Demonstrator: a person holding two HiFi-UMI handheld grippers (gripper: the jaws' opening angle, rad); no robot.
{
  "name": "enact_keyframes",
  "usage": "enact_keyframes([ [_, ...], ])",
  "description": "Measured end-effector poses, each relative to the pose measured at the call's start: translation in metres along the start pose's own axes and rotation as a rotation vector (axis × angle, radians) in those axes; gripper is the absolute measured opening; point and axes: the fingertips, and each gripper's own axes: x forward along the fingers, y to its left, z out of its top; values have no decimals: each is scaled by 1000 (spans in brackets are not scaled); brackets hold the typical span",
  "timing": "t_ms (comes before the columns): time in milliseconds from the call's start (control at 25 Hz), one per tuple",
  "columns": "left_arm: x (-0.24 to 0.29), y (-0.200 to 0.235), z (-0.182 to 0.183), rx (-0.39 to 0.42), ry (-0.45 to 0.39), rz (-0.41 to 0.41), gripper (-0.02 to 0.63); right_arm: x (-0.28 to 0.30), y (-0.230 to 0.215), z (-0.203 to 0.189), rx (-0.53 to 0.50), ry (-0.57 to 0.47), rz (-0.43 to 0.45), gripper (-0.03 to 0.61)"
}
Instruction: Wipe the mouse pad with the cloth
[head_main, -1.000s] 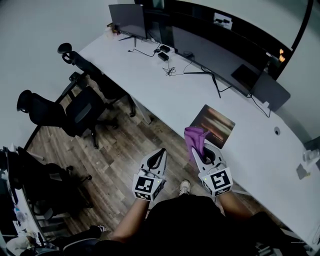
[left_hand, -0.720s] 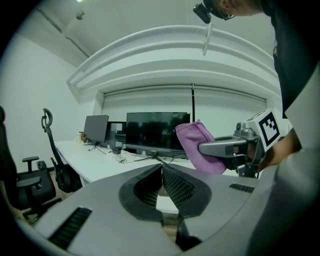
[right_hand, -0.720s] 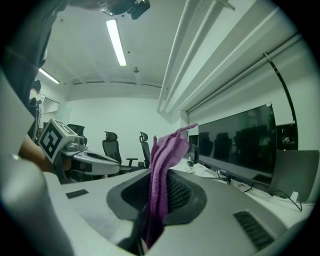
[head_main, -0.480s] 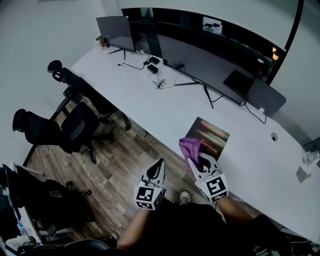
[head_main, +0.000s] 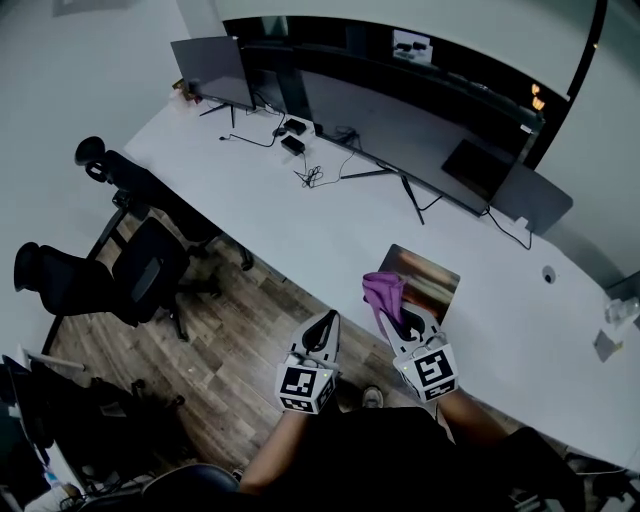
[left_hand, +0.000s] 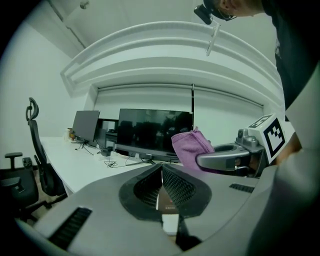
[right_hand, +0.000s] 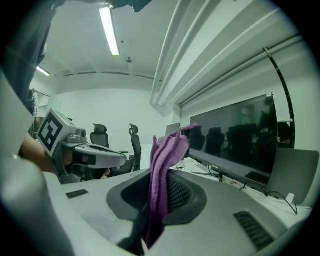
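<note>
Below, floor: wood planks, filling the left and lower part of the head view.
Bench: long and white, running from the upper left to the lower right, with its near edge toward the person.
Wide monitor: dark screen, standing along the far side of the bench on a thin-legged stand.
Smaller monitor: at the far left end of the bench, screen also dark.
Office chairs: black, on the floor to the left of the bench, one pushed close to its edge.
Mouse pad: a rectangle with a brownish printed face, lying flat at the near edge of the bench, just ahead of the right gripper.
Left gripper: held over the floor, clear of the bench edge; in its own view the jaws meet at the tips with nothing between them.
Right gripper: at the near edge of the bench beside the left one, jaws closed on the cloth.
Cloth: purple and bunched, pinched in the right gripper's jaws, its free end standing past the tips; it shows over the near left corner of the mouse pad, and whether it touches the pad cannot be told.
Cables: a dark tangle on the bench in front of the wide monitor.
</note>
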Motion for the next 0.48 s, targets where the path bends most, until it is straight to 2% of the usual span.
enact_keyframes([
  [480,67,52,14,48,39,-192,21,64,-33,9,92,38,-193,66],
])
